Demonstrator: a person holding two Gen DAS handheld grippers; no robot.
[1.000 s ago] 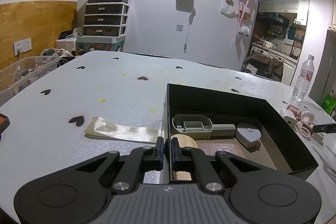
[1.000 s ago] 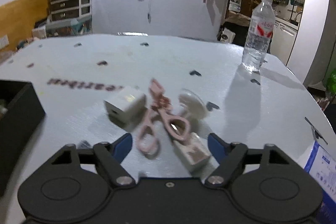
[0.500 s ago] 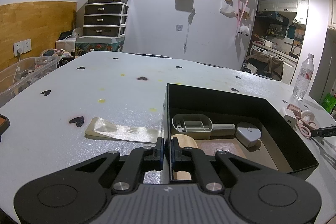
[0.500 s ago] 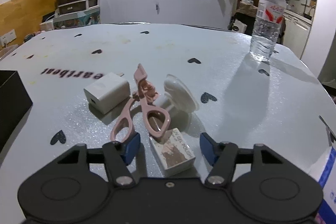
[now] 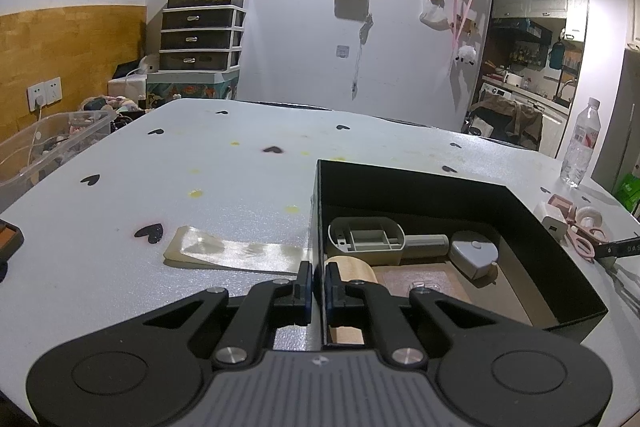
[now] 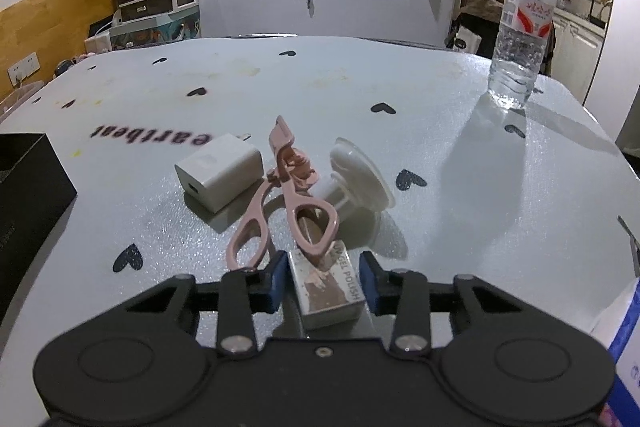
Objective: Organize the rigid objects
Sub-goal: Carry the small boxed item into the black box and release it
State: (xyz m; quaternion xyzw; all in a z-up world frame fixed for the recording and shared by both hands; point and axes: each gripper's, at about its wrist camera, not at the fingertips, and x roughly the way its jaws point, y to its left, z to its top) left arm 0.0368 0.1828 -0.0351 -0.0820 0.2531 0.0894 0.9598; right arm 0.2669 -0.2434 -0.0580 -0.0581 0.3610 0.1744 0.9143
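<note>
Two risks I see right away. My right gripper (image 6: 324,279) has just been closing around the small gel polish box (image 6: 326,287), which lies on the table (image 6: 460,155) between the blue pads; the jaws are narrow now, and the pads look right at the box sides, but I can't tell if both press yet. One handle loop of the pink eyelash curler (image 6: 286,195) rests on the far end of that box. If I lift, I judge the curler gets dragged or flipped, and could bump the white charger (image 6: 218,177) or the suction cup (image 6: 356,179) just beside it. The box also sits skewed between the pads, so it may twist or squirt out as they squeeze.

My left gripper (image 5: 316,285) is pinched shut on the near-left wall of the black box (image 5: 552,227), holding it steady. Inside are a grey scoop-like part (image 5: 366,241), a heart-shaped tape measure (image 5: 474,257) and a tape roll (image 5: 352,267). If that pinch slips, I'd expect the black box to slide when I drop the polish in. The water bottle (image 6: 520,31) stands well apart, low risk.
</note>
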